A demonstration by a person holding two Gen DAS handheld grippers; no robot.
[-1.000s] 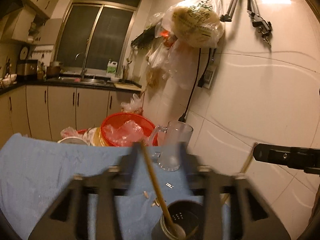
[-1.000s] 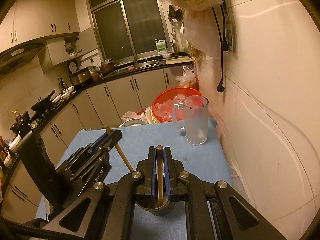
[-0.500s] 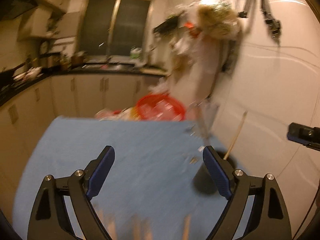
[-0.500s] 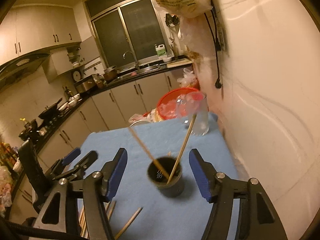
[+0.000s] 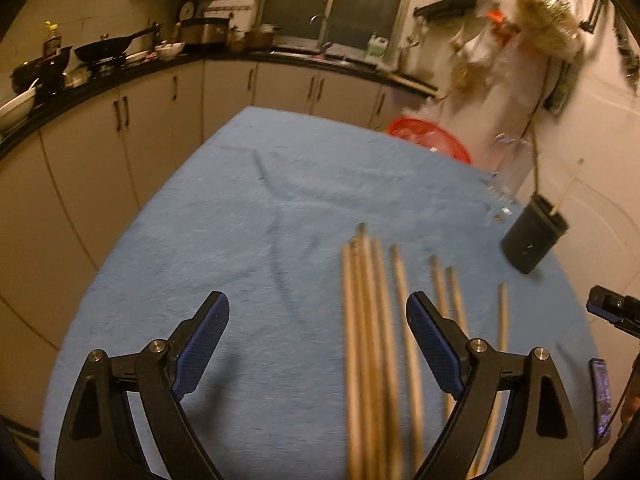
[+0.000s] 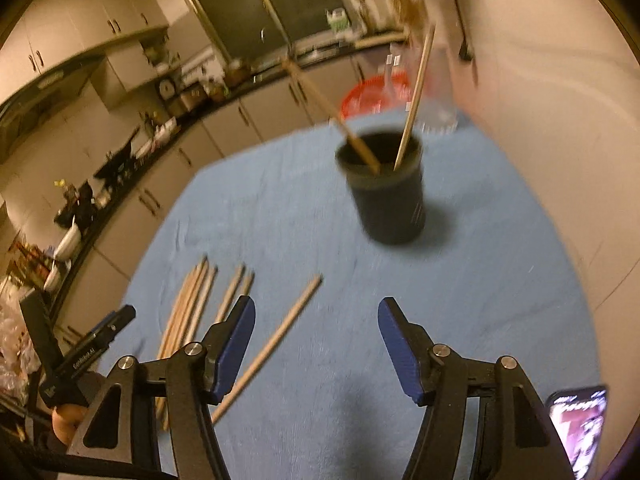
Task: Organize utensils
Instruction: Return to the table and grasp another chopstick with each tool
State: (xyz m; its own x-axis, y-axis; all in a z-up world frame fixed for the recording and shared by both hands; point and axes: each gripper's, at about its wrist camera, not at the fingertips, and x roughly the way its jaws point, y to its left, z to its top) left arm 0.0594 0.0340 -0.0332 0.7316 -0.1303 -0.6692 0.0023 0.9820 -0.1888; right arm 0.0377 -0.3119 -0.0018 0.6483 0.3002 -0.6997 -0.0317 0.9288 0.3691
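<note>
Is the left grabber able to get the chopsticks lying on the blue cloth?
Probably yes. The left gripper is open, and the loose chopsticks lie flat on the blue cloth just ahead, some between its jaws, with nothing covering them.

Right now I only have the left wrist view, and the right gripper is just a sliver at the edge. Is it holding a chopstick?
Observer: No. The right gripper is open; its fingers have just been opening, with nothing between them.
Reviewer: I can't see into the holder. What's in it?
Observer: Two chopsticks stand in the holder, leaning opposite ways.
Reviewer: Anything loose near that gripper?
Observer: A single chopstick lies diagonally on the blue cloth, apart from the bundle.
</note>
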